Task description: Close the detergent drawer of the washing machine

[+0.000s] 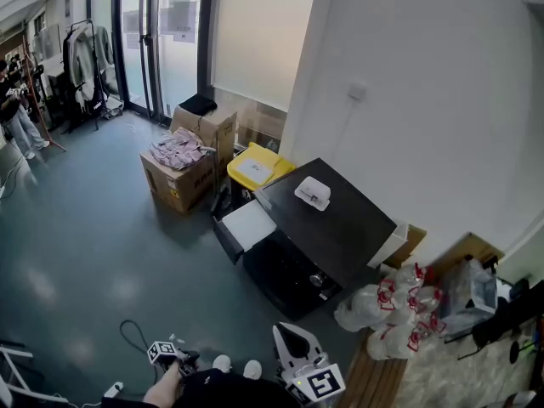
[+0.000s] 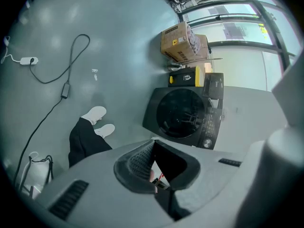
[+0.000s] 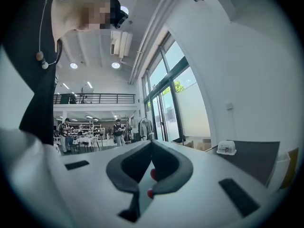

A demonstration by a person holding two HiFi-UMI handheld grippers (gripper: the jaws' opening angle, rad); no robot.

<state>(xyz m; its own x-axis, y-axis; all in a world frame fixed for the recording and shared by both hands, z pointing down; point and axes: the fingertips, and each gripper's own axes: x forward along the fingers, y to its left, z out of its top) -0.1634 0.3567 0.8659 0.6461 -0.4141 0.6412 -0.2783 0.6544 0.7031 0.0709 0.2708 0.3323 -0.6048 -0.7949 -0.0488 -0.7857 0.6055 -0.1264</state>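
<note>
Head view looks down on a black front-loading washing machine [image 1: 327, 228] standing against a white wall [image 1: 408, 75], just right of frame centre. Its detergent drawer [image 1: 247, 225] is pulled out at the machine's 9 o'clock corner, standing out from the front with its pale inside showing. A small white object [image 1: 312, 192] lies on the machine's dark top. At 11 o'clock from the machine are a yellow-lidded bin [image 1: 255, 168] and, beyond it, open cardboard boxes [image 1: 183, 172]. At 4 o'clock from it lies a heap of white plastic bags [image 1: 391, 308] with red print.

Left gripper view shows the left gripper [image 2: 153, 148] clenched, its two dark jaws meeting at a point with nothing between them. It tilts down toward the grey floor [image 2: 118, 32]. The washing machine, round door facing the camera, sits at 1 o'clock past the jaws and well apart from them. The drawer shows pale at the upper end of the control strip. The person's white shoes [image 2: 99, 121] are at 9 o'clock, and a black cable [image 2: 66, 75] runs across the floor at 10 o'clock.

Right gripper view shows the right gripper [image 3: 151, 151] also clenched and empty, held level. The machine's top with the white object is at 3 o'clock, and glass doors [image 3: 166, 108] stand at 12 o'clock. In the head view both grippers sit at the 6 o'clock edge, well apart from the machine.
</note>
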